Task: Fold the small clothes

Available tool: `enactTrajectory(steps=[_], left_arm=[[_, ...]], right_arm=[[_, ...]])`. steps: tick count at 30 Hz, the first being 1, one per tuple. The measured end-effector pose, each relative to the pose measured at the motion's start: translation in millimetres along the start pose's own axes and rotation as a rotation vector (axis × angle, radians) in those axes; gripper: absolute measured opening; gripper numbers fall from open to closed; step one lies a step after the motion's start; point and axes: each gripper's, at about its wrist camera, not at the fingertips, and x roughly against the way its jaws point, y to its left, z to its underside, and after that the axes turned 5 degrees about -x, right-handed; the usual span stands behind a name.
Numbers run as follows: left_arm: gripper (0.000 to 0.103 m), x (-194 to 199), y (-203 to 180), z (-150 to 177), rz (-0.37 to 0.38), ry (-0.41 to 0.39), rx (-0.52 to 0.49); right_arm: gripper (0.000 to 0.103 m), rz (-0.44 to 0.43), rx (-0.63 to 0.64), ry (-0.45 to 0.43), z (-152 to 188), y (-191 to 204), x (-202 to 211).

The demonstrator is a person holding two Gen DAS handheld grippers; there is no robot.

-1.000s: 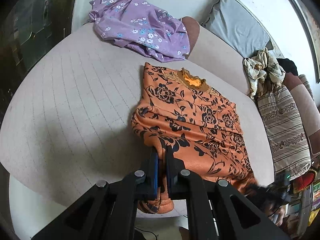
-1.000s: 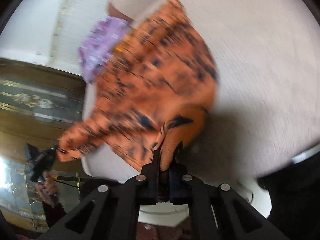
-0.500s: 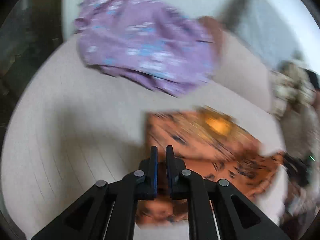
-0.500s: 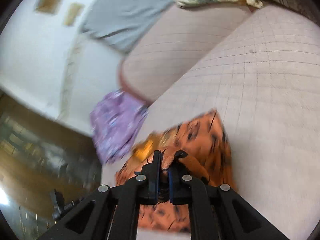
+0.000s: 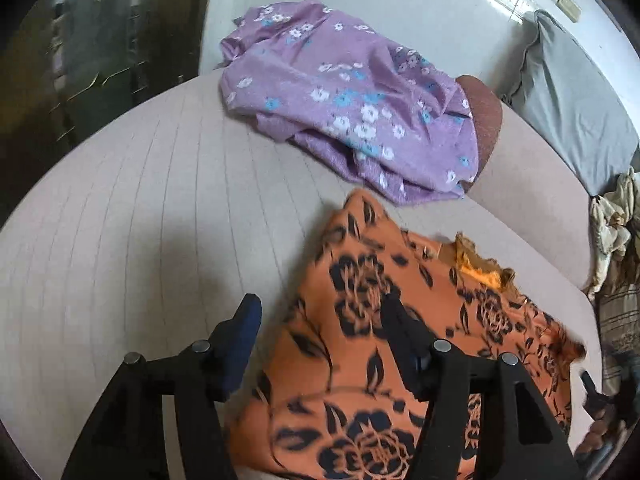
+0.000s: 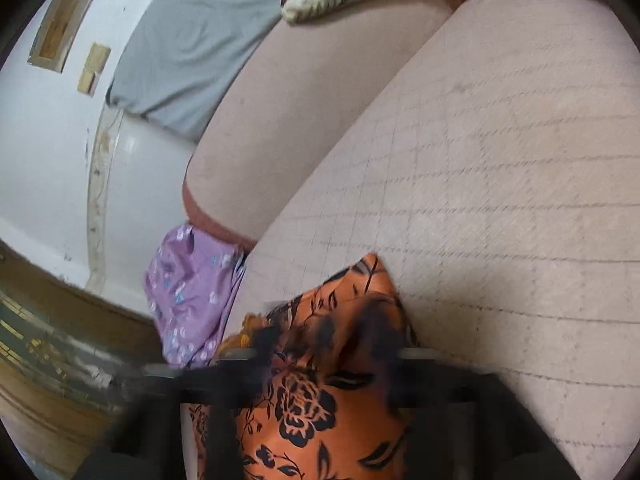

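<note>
The orange floral garment (image 5: 372, 364) is laid on the beige quilted cushion (image 5: 140, 240), used here as the landmark. In the left wrist view it is seen on the near right part of the cushion, folded over, with its collar (image 5: 480, 272) turned toward the cushion's backrest side.

The left gripper (image 5: 320, 312) is held above the garment's left edge. Its jaws are spread and opening; garment fabric is seen between them, but no pad is pressed on it. One finger is placed over bare cushion, the other over the printed fabric.

The right gripper (image 6: 324, 340) is blurred in its own view. Its jaws are also spread and opening, with a raised fold of the orange floral garment (image 6: 320, 400) lying between them, not pinched as far as can be seen. Exact pad contact cannot be told because of the blur.

A purple floral garment (image 5: 348, 100) is bunched at the cushion's far edge, partly draped over the brown-trimmed bolster (image 5: 486, 116), close to the orange garment's far corner but apart from it. A grey pillow (image 5: 572, 100) is propped beyond the cushion, against the wall. A crumpled cream patterned cloth (image 5: 612, 224) is seen off the cushion's right side.
</note>
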Motion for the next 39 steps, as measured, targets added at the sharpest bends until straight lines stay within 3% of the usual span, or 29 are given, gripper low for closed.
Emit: enactTrajectory(steps=[1,3,5,6,9,12,15,17,19,20,21,22,25,29,31,33,35,37,39], left_arm=[[0.063,-4.8,-0.2,5.9,-0.021,0.001,0.0],[0.063,-17.5,0.6,11.1,-0.047,0.042,-0.004],[0.063,-31.3,12.8,12.7,-0.069,0.094,0.043],[0.063,-33.5,20.4,12.0,-0.074,0.098,0.081],[0.063,-37.1,38.8,1.0,-0.1,0.085,0.141],[0.063,-39.8,42.3,-10.9,-0.086,0.078,0.121],[0.063,-41.8,37.0,-23.4,-0.094,0.043,0.033],[0.063,-44.1,35.9,-25.2,-0.117,0.032,0.007],[0.063,-50.2,41.2,-27.6,-0.106,0.028,0.032],[0.063,-54.8,41.1,-27.5,-0.089,0.039,0.041],[0.063,-61.3,38.0,-26.8,-0.078,0.059,0.031],[0.063,-67.9,33.3,-25.1,-0.086,0.078,0.007],[0.055,-79.5,22.4,-18.6,-0.232,0.12,-0.076],[0.047,-78.9,18.1,-17.2,-0.267,0.109,-0.111],[0.046,-79.5,18.5,-17.2,-0.28,0.109,-0.119],[0.047,-79.9,18.2,-17.2,-0.288,0.112,-0.133],[0.047,-78.9,19.1,-17.4,-0.296,0.112,-0.134],[0.047,-75.2,25.9,-19.3,-0.286,0.114,-0.099],[0.046,-68.8,36.9,-21.6,-0.304,0.099,-0.074]], right_arm=[[0.092,-0.012,0.002,-0.034,-1.3,1.3,8.6],[0.092,-0.047,0.031,-0.089,-1.5,13.3,22.4],[0.091,-0.034,0.099,-0.057,0.4,29.1,22.8],[0.09,-0.004,0.154,-0.024,6.6,40.1,17.9],[0.089,0.215,0.351,0.012,32.1,65.7,-1.5],[0.089,0.245,0.346,-0.016,31.7,60.3,-9.8],[0.08,0.306,0.353,-0.051,14.4,53.2,-25.7],[0.072,0.314,0.362,-0.042,1.3,46.1,-33.1],[0.071,0.324,0.372,-0.008,-5.8,43.7,-48.9],[0.066,0.339,0.377,0.018,-6.4,41.0,-56.4],[0.053,0.357,0.386,0.057,-8.1,38.1,-67.3],[0.022,0.372,0.398,0.093,-8.8,36.3,-76.1],[0.008,0.461,0.502,0.076,-5.7,46.7,-85.9],[0.008,0.474,0.51,0.016,-16.8,58.5,-91.6],[0.008,0.533,0.534,0.019,-15.7,54.6,-104.4],[0.011,0.571,0.53,0.066,-16.3,46.7,-118.4],[0.017,0.577,0.491,0.054,-20.7,52.0,-110.7],[0.018,0.548,0.414,0.079,-26.6,58.0,-97.0],[0.018,0.499,0.374,0.023,-26.5,65.3,-73.1]])
